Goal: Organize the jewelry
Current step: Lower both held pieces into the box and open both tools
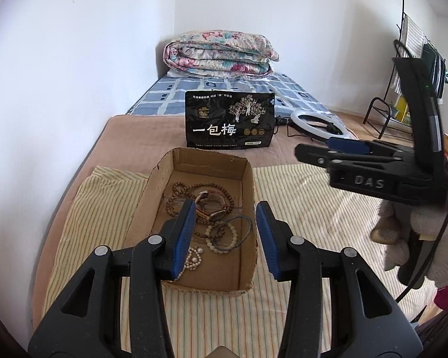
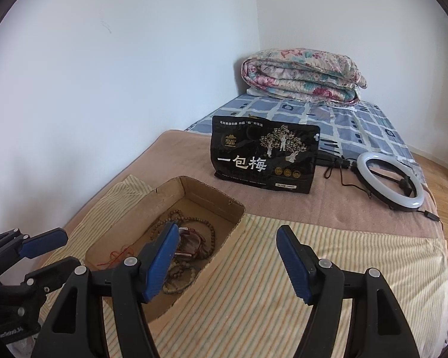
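A: Nearest the lens, the left gripper (image 1: 224,238) is hovering over the near end of the cardboard box (image 1: 152,191), blue pads spread wide, nothing between them.

B: Noted. Contents of the box?

A: Jewelry is lying loose on the box floor: a brown bead necklace (image 1: 176,192), a wristwatch (image 1: 213,205) on top of it, a pale bead bracelet (image 1: 221,235), a thin dark cord loop (image 1: 245,229) and a small white bead piece (image 1: 194,258) at the near end.

B: Right side?

A: The right gripper (image 2: 227,264) is sitting above the striped cloth (image 2: 328,253), just right of the box, fingers likewise parted and gripping nothing. In the left wrist view a gloved hand (image 1: 433,247) is holding it.

B: Surroundings?

A: The box is resting on the striped cloth, itself on a tan blanket (image 2: 179,152). Beyond the box a black snack bag (image 1: 230,120) is standing upright; a ring light (image 2: 391,180) is lying right of it. A folded floral quilt (image 1: 221,55) is sitting at the far end of the bed.
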A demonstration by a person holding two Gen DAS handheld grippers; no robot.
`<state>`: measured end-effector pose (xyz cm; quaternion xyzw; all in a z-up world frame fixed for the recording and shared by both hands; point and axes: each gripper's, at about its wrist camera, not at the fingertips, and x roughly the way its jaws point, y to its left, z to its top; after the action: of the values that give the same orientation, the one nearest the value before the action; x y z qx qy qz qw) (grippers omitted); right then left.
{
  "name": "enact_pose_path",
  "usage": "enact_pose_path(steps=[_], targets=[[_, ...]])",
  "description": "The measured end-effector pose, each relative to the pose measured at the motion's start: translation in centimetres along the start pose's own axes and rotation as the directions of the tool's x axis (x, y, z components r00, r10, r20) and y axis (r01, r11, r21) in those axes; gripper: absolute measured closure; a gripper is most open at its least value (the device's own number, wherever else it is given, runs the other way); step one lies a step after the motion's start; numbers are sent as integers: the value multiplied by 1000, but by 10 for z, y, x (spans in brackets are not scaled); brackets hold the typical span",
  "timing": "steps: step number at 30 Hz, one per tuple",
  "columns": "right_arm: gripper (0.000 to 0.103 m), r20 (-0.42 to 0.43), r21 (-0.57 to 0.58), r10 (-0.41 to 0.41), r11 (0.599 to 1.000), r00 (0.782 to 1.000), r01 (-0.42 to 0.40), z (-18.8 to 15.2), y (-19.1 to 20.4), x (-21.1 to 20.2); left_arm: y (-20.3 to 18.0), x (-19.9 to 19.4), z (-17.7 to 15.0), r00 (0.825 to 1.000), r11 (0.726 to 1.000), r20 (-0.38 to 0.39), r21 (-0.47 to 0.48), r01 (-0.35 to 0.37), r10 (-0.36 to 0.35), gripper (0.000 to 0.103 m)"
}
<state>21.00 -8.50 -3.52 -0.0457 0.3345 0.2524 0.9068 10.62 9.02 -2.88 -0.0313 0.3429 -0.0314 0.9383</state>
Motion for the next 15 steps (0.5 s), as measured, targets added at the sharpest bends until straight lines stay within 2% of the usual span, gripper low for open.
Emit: enact_pose_path(steps=[6,15], targets=[[27,18,5,-10,1000,1000,10,-9,-7,-30,-11,-20,-4,1000,1000,23,18,-11,10,61],[18,63,19,-16,1000,998,15,-25,-9,-65,-13,-36,-8,1000,1000,18,-11,7,-7,60]])
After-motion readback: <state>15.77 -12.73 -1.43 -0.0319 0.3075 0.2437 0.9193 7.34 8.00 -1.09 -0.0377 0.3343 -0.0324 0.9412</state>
